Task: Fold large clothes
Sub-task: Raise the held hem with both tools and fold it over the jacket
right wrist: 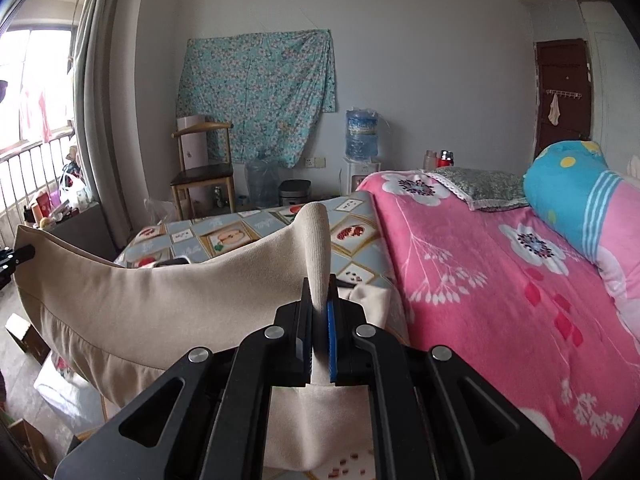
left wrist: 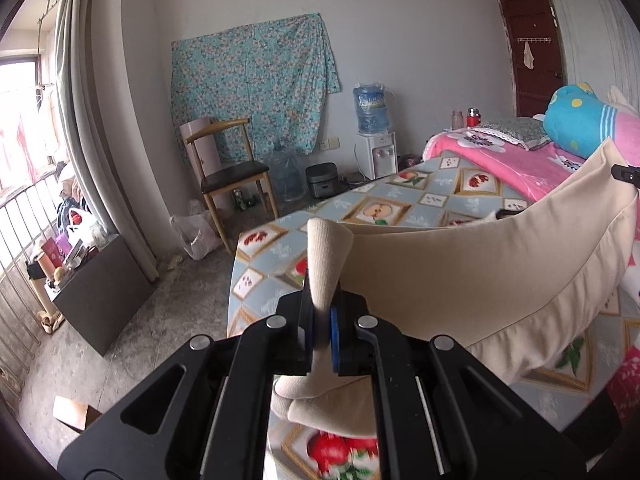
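Both grippers, left (left wrist: 322, 322) and right (right wrist: 320, 324), pinch the beige garment (left wrist: 460, 272) aloft over the bed (right wrist: 460, 264); folding looks barely begun.

Garment (left wrist: 500, 264) is hiding much of the tablecloth (left wrist: 276, 248); right gripper (left wrist: 626, 174) is running off the frame edge.
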### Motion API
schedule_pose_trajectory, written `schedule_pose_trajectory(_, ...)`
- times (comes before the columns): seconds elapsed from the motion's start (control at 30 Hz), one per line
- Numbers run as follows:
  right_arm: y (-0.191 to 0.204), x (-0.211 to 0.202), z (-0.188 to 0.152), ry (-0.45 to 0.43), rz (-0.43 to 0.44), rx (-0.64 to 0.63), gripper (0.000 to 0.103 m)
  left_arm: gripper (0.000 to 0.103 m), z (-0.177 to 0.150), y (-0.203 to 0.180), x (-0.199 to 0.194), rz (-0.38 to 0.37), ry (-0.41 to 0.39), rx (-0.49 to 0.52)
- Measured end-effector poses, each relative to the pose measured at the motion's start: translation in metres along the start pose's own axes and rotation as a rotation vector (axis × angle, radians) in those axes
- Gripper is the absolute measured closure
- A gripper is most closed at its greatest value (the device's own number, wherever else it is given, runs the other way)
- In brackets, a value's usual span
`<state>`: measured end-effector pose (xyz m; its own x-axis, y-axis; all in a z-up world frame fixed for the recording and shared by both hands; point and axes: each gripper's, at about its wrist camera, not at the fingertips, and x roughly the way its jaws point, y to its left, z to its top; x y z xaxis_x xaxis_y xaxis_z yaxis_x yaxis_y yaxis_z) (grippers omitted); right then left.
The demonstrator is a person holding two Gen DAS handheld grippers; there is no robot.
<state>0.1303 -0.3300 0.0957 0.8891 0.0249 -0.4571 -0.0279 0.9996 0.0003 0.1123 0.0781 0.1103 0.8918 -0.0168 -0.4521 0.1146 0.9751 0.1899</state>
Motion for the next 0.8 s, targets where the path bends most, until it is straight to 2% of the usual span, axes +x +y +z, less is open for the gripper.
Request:
schedule_pose_trajectory(0.13, -0.003, 0.043, 0.027, 0.025, 0.007, -0.03, 0.097, 0.097, 0.026, 0.01, 0.043, -0.007, 0.017, -0.006)
schedule_pose_trajectory(0.27, -0.001, 0.103, 0.054, 0.072, -0.007, -0.086, 0.098, 0.097, 0.052, 0.023, 0.1, -0.027, 0.056, -0.025)
schedule_pose_trajectory(0.43, 0.006, 0.193, 0.077, 0.17, -0.039, -0.137, 0.098, 0.097, 0.075, 0.029, 0.187, -0.048, 0.147, -0.038)
schedule_pose_trajectory(0.53, 0.009, 0.25, 0.07, 0.265, -0.064, -0.167, 0.098, 0.097, 0.07, 0.025, 0.24, -0.046, 0.232, -0.033)
schedule_pose_trajectory(0.63, 0.008, 0.297, 0.048, 0.359, -0.105, -0.217, 0.098, 0.097, 0.048, 0.022, 0.287, -0.042, 0.334, -0.034)
schedule_pose_trajectory(0.73, 0.002, 0.324, 0.028, 0.431, -0.116, -0.236, 0.098, 0.097, 0.026, 0.023, 0.315, -0.05, 0.414, -0.039)
schedule_pose_trajectory(0.8, -0.001, 0.332, 0.02, 0.467, -0.119, -0.233, 0.096, 0.092, 0.013, 0.023, 0.327, -0.066, 0.47, -0.048)
